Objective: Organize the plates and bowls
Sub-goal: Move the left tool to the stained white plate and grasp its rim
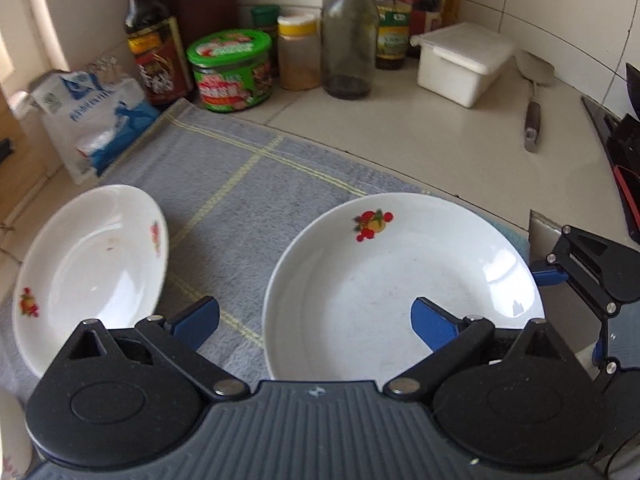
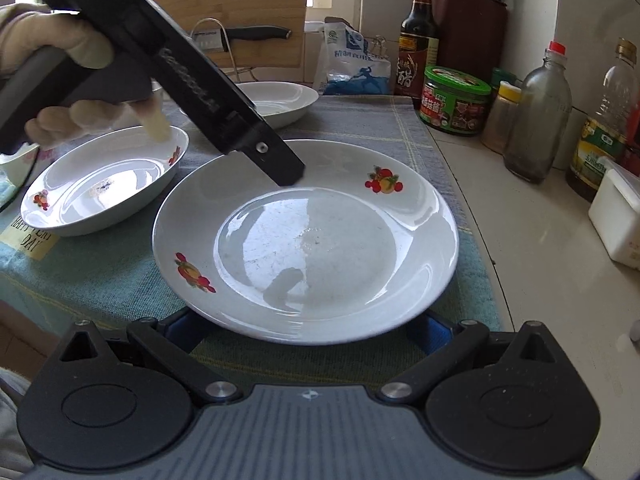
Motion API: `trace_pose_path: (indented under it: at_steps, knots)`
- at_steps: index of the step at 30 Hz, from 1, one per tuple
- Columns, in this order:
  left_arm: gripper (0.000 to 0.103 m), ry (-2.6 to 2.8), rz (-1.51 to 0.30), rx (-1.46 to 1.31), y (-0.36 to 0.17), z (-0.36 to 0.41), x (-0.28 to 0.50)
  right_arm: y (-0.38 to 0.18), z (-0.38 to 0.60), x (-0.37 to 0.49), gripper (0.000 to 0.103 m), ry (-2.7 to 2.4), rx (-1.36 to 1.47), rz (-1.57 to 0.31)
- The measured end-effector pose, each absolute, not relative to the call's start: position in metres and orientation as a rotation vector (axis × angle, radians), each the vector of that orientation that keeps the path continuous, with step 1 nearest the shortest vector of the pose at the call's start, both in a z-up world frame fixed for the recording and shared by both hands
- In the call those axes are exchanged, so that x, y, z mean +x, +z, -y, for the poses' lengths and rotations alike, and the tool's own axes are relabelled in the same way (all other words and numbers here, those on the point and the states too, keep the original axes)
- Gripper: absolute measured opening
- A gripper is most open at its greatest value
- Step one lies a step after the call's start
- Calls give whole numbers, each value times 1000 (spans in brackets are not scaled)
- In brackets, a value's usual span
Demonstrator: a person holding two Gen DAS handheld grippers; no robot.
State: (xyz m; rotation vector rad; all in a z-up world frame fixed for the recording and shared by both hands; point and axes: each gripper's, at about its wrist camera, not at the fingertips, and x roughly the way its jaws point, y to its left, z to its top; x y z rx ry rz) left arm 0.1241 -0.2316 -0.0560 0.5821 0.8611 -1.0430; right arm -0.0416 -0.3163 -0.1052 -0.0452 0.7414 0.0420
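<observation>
A large white plate [image 1: 400,288] with fruit prints lies on the grey-blue towel [image 1: 240,184]; it also shows in the right wrist view [image 2: 308,240]. My left gripper [image 1: 316,320] is open just above the plate's near-left rim. A smaller white dish [image 1: 88,264] sits to its left, seen also in the right wrist view [image 2: 108,188]. A third white dish [image 2: 280,100] lies further back. My right gripper [image 2: 308,332] is open, its blue fingers mostly hidden under the large plate's near rim. It shows at the right edge of the left wrist view [image 1: 568,280].
Bottles and jars line the back: a dark sauce bottle [image 1: 156,40], a green tub [image 1: 232,72], a clear bottle [image 1: 348,36]. A white lidded box [image 1: 464,64] and a spatula [image 1: 534,92] lie on the counter. A salt bag [image 1: 92,116] stands at left.
</observation>
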Motion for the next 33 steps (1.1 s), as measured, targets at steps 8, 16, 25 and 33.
trace_pose_path:
  at_steps: [8, 16, 25, 33]
  knots:
    - [81, -1112, -951, 584, -75, 245, 142, -105, 316, -42, 103, 51, -51, -741]
    - [70, -1161, -978, 599, -75, 253, 149, -104, 315, -40, 103, 44, -48, -751]
    - [69, -1179, -996, 606, -75, 257, 153, -102, 314, -35, 103, 35, -42, -773]
    - [69, -1182, -972, 599, -67, 259, 157, -94, 320, -29, 103, 37, -15, -779]
